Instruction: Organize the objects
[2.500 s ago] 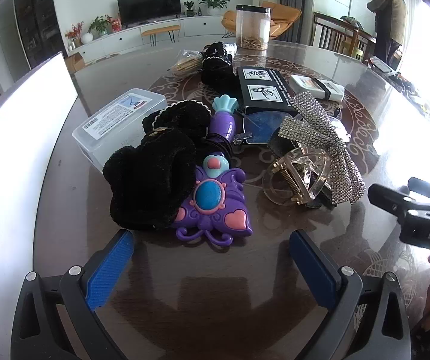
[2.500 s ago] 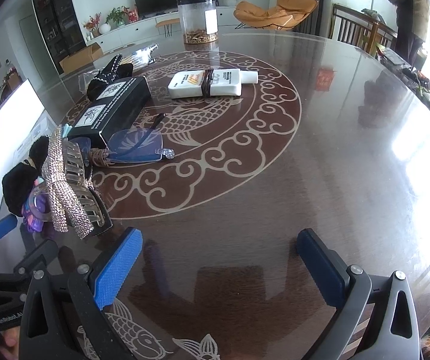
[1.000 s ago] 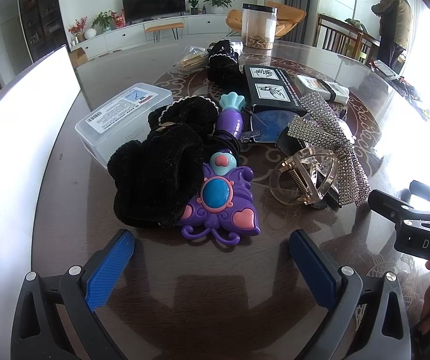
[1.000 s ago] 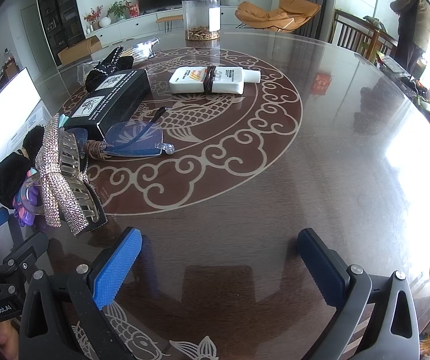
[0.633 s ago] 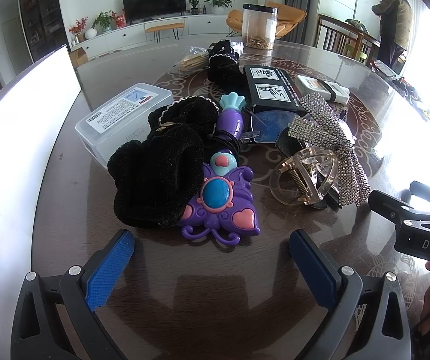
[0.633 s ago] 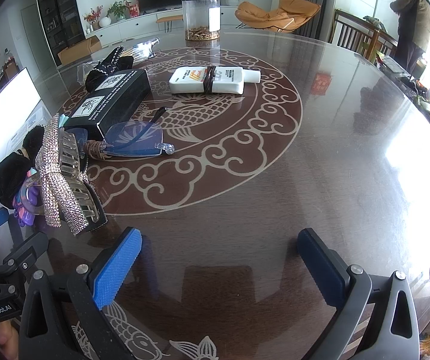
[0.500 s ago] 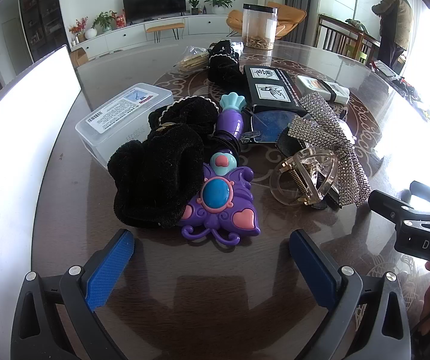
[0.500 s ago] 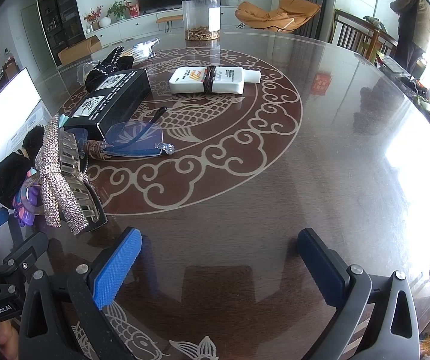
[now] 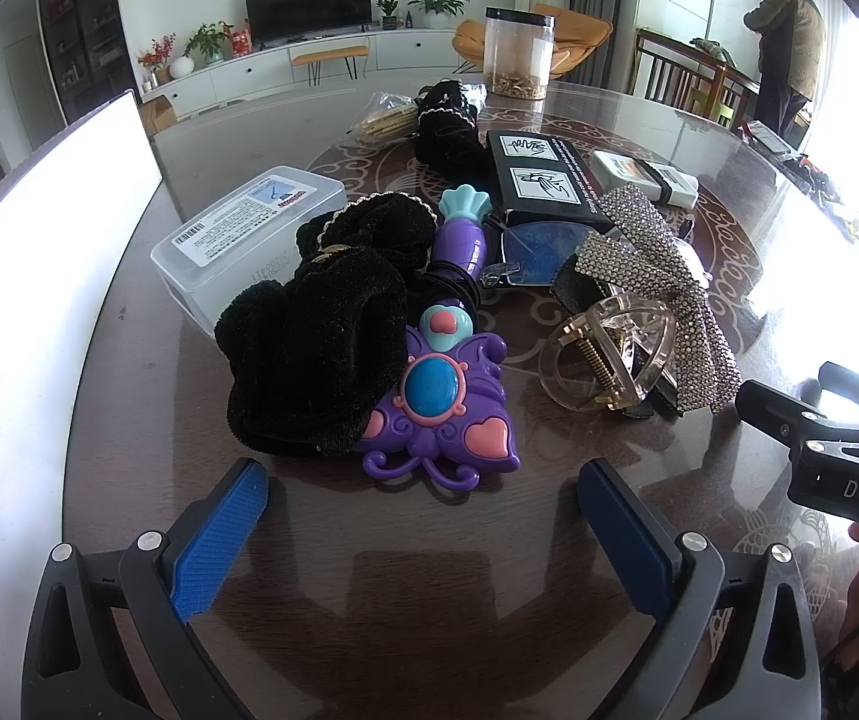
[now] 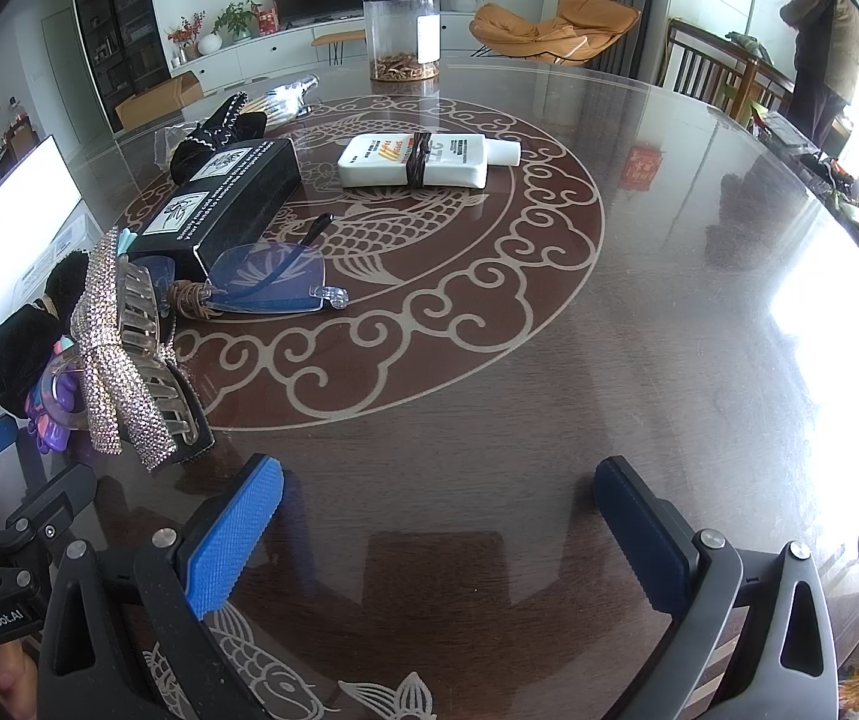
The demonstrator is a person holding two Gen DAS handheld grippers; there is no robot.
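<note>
A pile of accessories lies on the round dark table (image 9: 429, 570). In the left wrist view a purple butterfly toy wand (image 9: 438, 405) points at me, with a black velvet scrunchie (image 9: 315, 354) on its left. A clear claw clip (image 9: 606, 357) and a rhinestone bow (image 9: 657, 276) lie to its right. My left gripper (image 9: 423, 516) is open just short of the wand. My right gripper (image 10: 438, 519) is open over bare table, with the rhinestone bow (image 10: 111, 360) at its left. Blue-tinted glasses (image 10: 273, 282) rest beside a black box (image 10: 225, 204).
A clear lidded plastic box (image 9: 243, 234) sits left of the pile. A white tube with a hair tie (image 10: 423, 159) and a clear jar (image 10: 402, 33) stand farther back. A white panel (image 9: 27, 300) borders the left edge. A person (image 10: 825, 30) stands far right.
Both views have shifted slightly closer to the table since 2.5 s ago. Over the last second nothing has moved.
</note>
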